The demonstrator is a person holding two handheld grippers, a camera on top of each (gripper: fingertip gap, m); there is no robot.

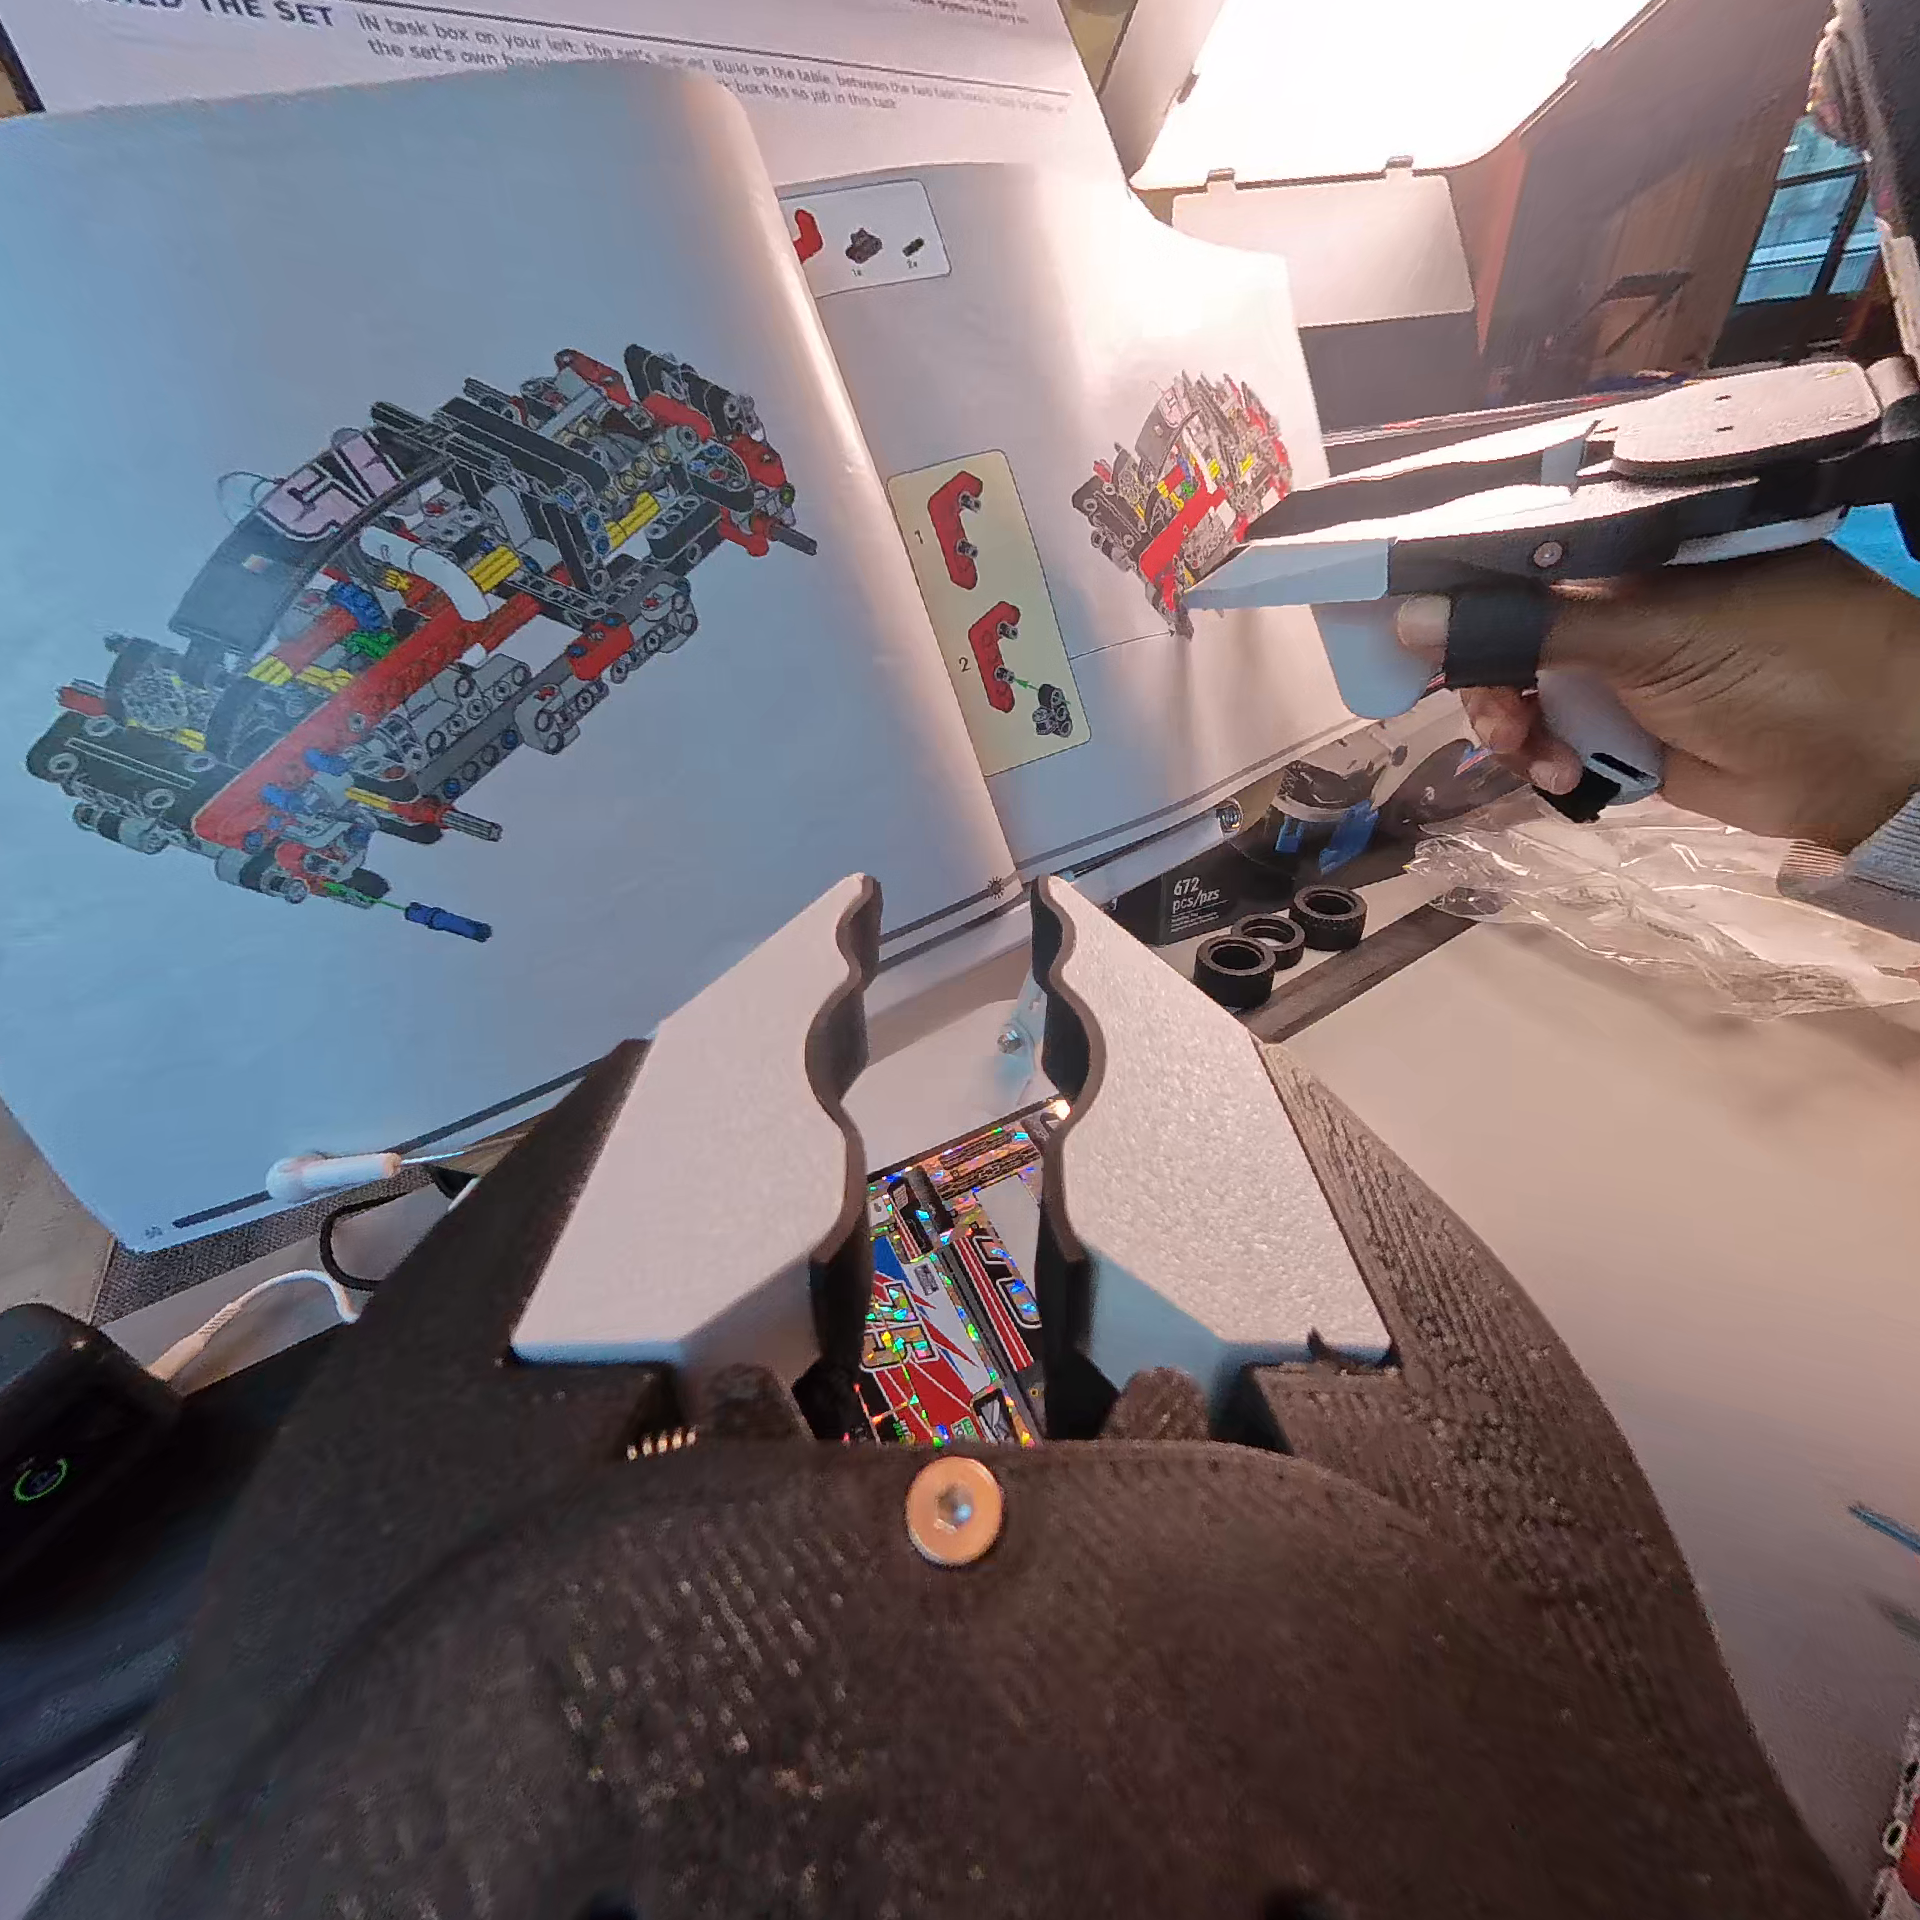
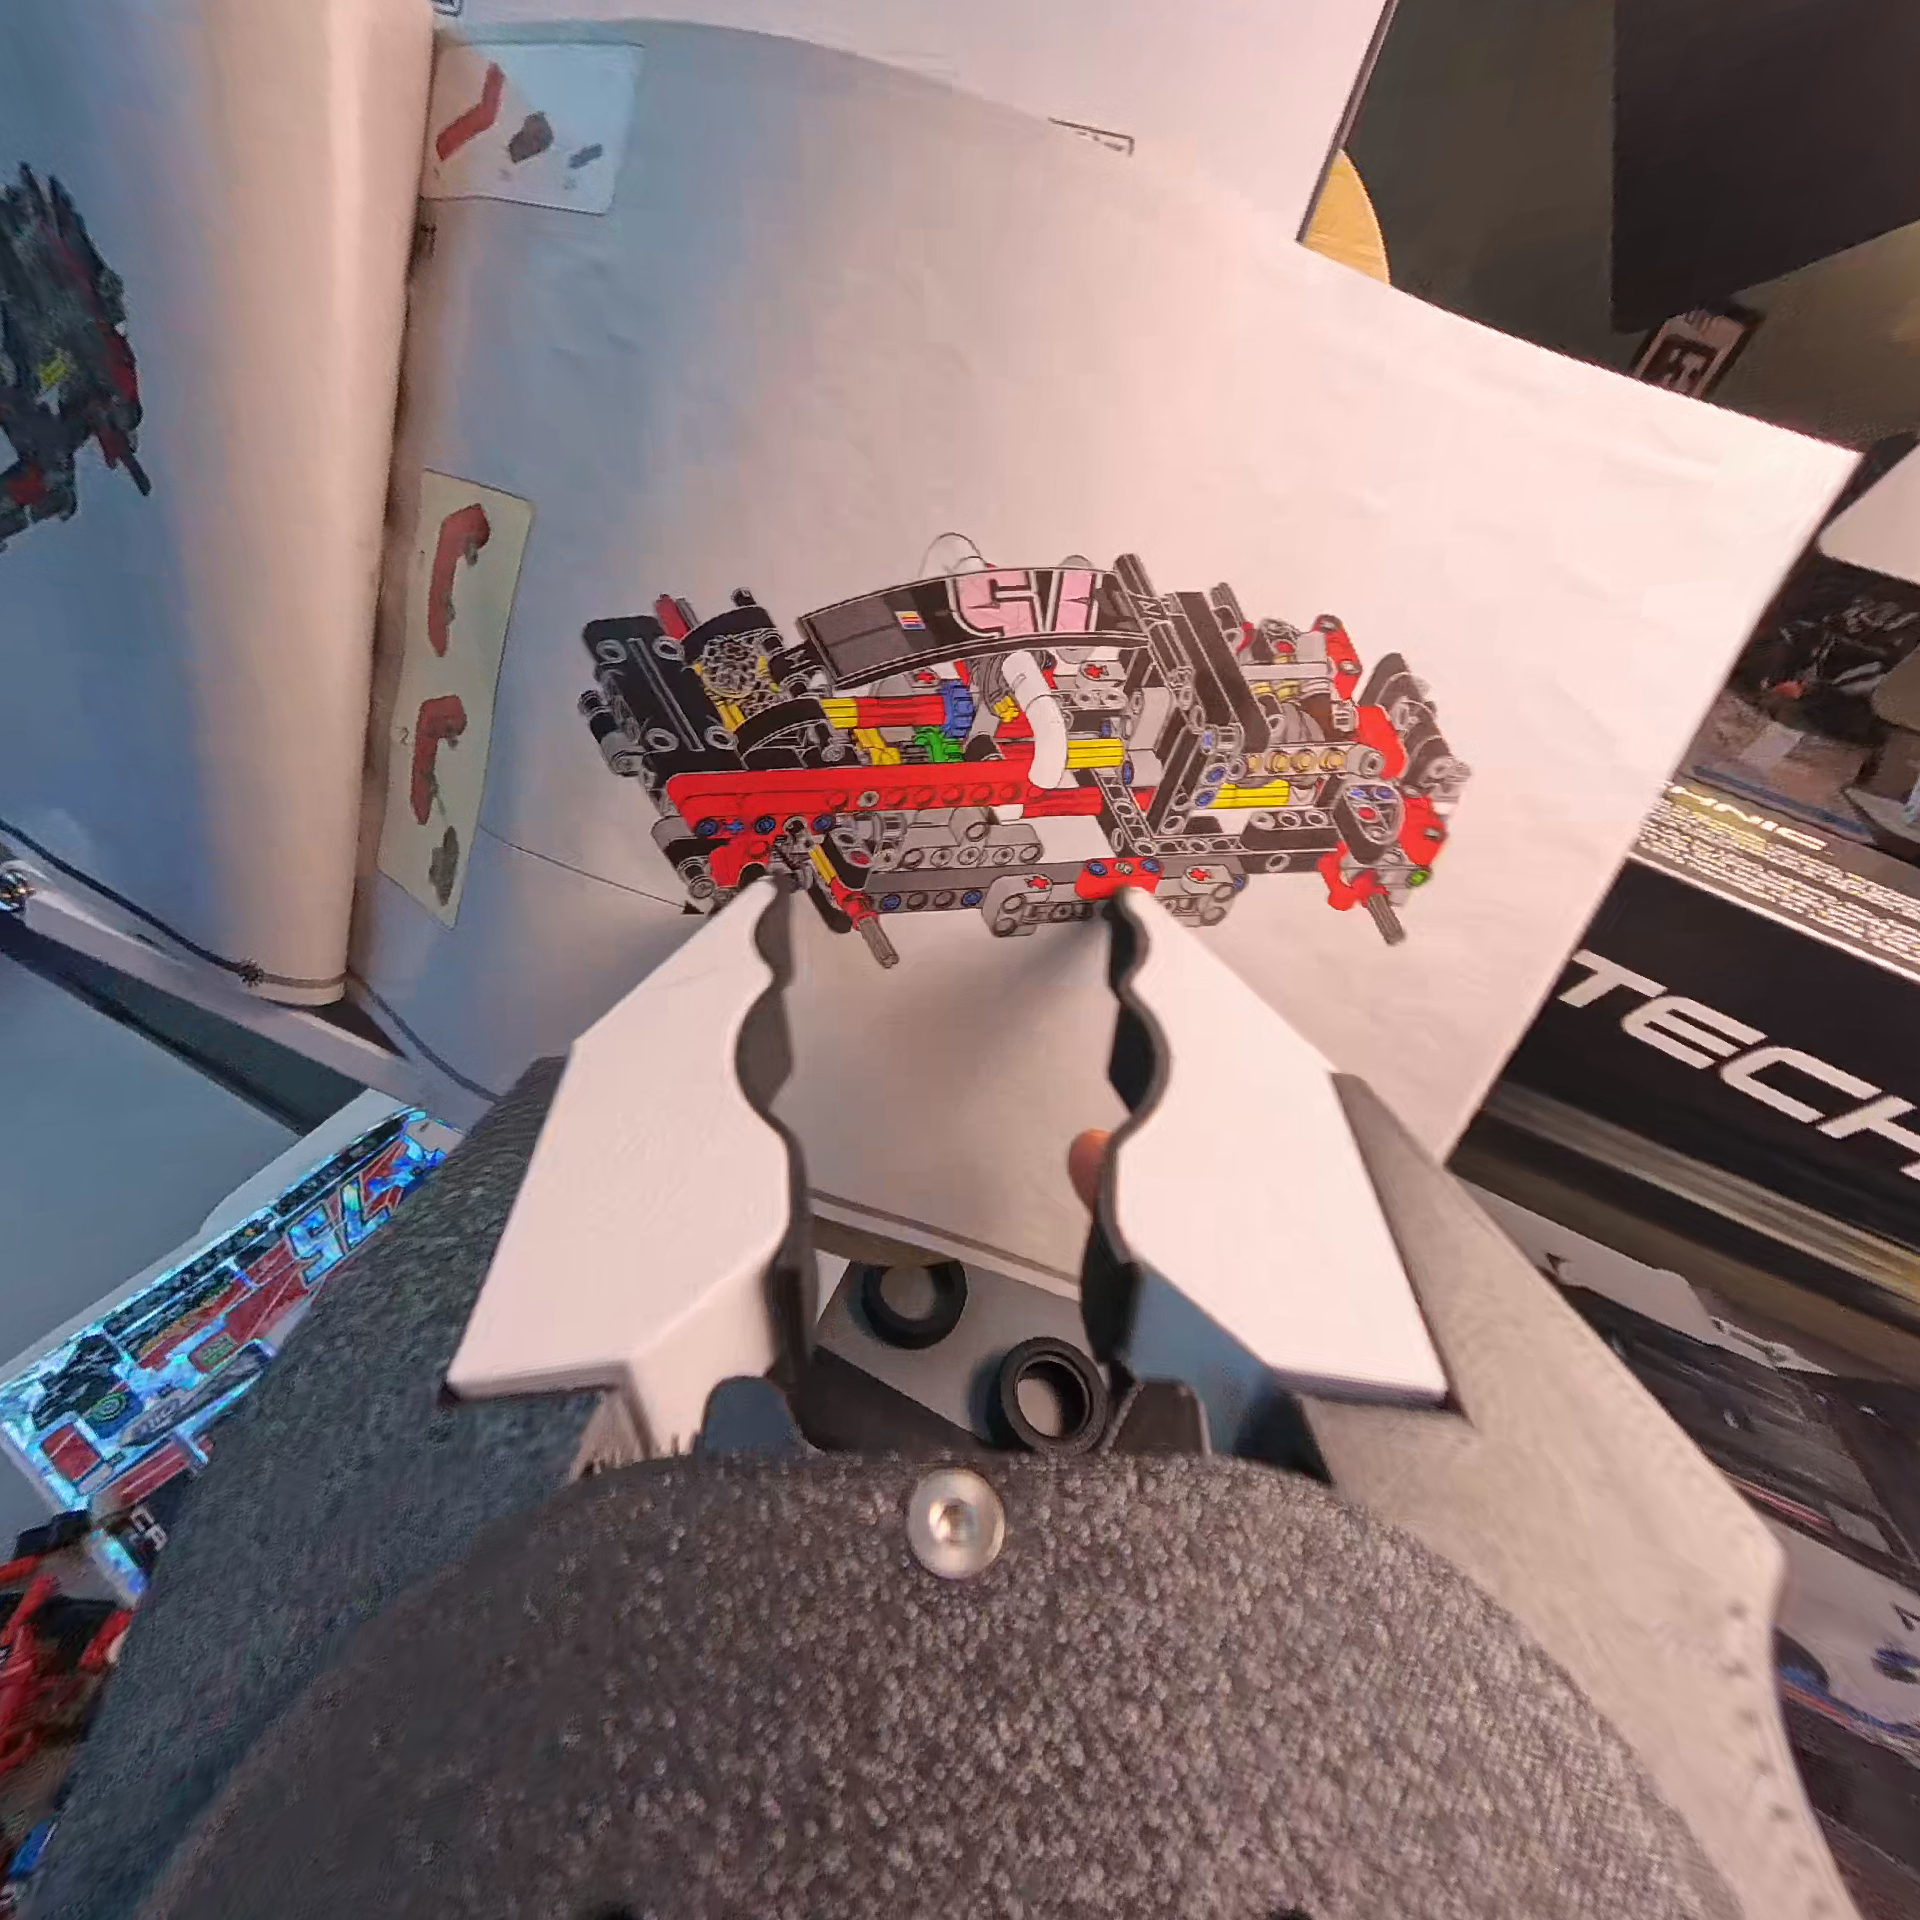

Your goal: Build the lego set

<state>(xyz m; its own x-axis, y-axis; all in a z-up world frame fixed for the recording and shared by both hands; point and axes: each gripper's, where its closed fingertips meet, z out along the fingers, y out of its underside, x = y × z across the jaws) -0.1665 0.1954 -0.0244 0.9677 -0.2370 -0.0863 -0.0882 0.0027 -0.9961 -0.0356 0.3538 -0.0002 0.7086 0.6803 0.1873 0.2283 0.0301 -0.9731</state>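
Both of my jaws stand apart and hold nothing: the left gripper (image 1: 951, 904) points at the open instruction booklet (image 1: 436, 582), the right gripper (image 2: 940, 904) at its right-hand page. Beneath my left jaws a shiny sticker sheet (image 1: 951, 1309) is mostly hidden. Small black tyres (image 1: 1278, 940) lie on the surface before a dark box (image 2: 1714, 1049), whose lettering is cut off. Crumpled clear plastic (image 1: 1662, 914) lies nearby. Red lego parts (image 2: 47, 1652) are barely visible, cropped at the edge.
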